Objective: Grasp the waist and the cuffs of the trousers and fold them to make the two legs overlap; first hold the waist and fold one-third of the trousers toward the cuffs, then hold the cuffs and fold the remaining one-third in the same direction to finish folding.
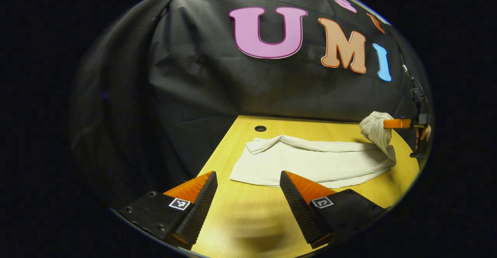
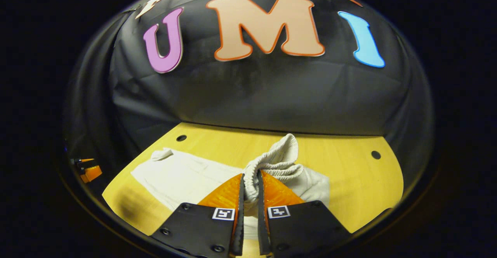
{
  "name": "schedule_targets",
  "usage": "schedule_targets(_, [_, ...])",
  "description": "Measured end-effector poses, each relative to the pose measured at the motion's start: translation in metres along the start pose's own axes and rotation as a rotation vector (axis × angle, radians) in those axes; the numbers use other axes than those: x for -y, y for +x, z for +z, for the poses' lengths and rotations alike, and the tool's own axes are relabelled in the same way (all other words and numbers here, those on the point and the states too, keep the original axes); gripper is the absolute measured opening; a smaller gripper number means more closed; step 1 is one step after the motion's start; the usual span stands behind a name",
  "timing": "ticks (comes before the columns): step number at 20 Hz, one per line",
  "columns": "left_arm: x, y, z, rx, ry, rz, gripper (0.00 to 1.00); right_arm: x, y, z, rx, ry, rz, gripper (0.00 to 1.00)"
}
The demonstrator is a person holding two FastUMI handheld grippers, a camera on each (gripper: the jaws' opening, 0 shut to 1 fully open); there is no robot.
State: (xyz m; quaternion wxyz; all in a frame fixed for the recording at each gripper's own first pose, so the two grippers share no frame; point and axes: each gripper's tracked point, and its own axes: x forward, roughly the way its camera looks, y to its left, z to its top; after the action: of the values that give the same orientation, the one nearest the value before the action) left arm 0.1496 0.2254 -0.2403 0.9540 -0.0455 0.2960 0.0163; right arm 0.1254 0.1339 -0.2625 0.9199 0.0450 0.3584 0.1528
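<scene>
The yellow tabletop (image 1: 240,219) carries the white trousers (image 1: 310,164), lying flat; the right claw (image 2: 249,180) pinches the bunched waist (image 2: 277,161), lifted up a bit; the left claw (image 1: 248,182) gapes wide, holding nothing, maybe just above the wood near the trousers.

trousers (image 1: 310,162) | white, legs overlapped flat on table | gathered waist end lifted, bunched
</scene>
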Motion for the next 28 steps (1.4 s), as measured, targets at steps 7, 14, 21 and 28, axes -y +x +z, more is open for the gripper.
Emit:
schedule_targets(7, [-0.026,-0.005,-0.015,-0.038,0.014,0.016,0.97,-0.019,0.032,-0.043,-0.126,-0.147,0.021,0.17])
schedule_targets(14, [-0.026,0.015,-0.021,-0.061,0.016,-0.03,0.97,-0.01,0.03,-0.032,-0.206,-0.282,0.134,0.42])
schedule_targets(21, [-0.027,0.063,-0.017,-0.065,0.023,-0.092,0.97,0.056,0.006,0.006,-0.104,-0.3,0.069,0.98])
schedule_targets(28, [-0.023,0.127,-0.034,-0.136,-0.072,-0.185,0.95,0.071,-0.047,0.01,-0.103,-0.292,-0.03,0.98])
